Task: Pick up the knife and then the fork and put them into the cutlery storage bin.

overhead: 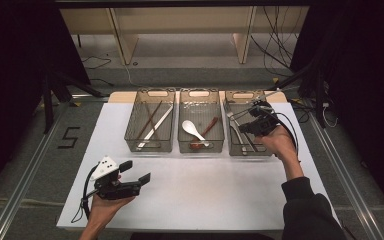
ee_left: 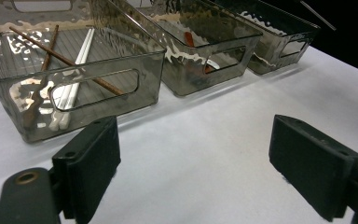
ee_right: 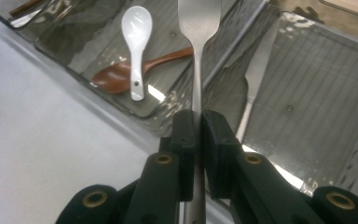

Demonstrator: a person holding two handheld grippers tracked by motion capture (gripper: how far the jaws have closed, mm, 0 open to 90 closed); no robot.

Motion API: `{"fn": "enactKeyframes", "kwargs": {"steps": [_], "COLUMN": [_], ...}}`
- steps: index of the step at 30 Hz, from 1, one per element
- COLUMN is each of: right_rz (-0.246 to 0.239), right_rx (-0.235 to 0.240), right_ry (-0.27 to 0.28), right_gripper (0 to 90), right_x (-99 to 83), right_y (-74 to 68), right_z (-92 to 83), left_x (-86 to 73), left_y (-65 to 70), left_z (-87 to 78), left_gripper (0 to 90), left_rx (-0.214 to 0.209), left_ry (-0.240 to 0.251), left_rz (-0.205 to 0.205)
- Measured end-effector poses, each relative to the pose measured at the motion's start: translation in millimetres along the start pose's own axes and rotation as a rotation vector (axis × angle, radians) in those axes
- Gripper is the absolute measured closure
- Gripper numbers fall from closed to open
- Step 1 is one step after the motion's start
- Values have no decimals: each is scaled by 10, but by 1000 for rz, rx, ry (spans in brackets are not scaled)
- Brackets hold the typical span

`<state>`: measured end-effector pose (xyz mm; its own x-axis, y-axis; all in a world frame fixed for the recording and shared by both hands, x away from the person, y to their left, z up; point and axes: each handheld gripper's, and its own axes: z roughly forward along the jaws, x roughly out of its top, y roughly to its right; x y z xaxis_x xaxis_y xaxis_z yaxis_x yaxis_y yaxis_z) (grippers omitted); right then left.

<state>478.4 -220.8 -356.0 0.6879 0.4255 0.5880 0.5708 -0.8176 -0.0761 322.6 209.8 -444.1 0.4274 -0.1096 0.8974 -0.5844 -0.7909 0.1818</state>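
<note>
My right gripper (ee_right: 196,122) is shut on the handle of a metal fork (ee_right: 198,60), whose head points away from me above the wall between two smoky clear bins. In the high view this right gripper (overhead: 250,125) hovers over the right bin (overhead: 243,94). A table knife (ee_right: 256,79) lies on that bin's floor. The middle bin (overhead: 200,93) holds a white spoon (ee_right: 136,32) lying across a brown wooden spoon (ee_right: 121,77). My left gripper (overhead: 136,171) is open and holds nothing, low over the white table (overhead: 205,190) at the front left.
The left bin (ee_left: 74,107) holds brown chopsticks (ee_left: 65,60) and white chopsticks (ee_left: 77,74). All three bins stand side by side at the table's far edge. Beyond the table are wooden shelf legs (overhead: 125,47) and cables on the floor.
</note>
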Motion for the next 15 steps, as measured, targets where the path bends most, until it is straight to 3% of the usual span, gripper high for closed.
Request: {"fn": "enactKeyframes", "kwargs": {"steps": [15], "right_rz": [61], "right_rx": [-49], "right_ry": [1], "right_gripper": [842], "right_x": [102], "right_y": [180], "right_z": [67], "left_x": [1], "left_y": [-2], "left_z": [-3], "left_gripper": [160], "left_rx": [0], "left_ry": [3], "left_rz": [-1]}}
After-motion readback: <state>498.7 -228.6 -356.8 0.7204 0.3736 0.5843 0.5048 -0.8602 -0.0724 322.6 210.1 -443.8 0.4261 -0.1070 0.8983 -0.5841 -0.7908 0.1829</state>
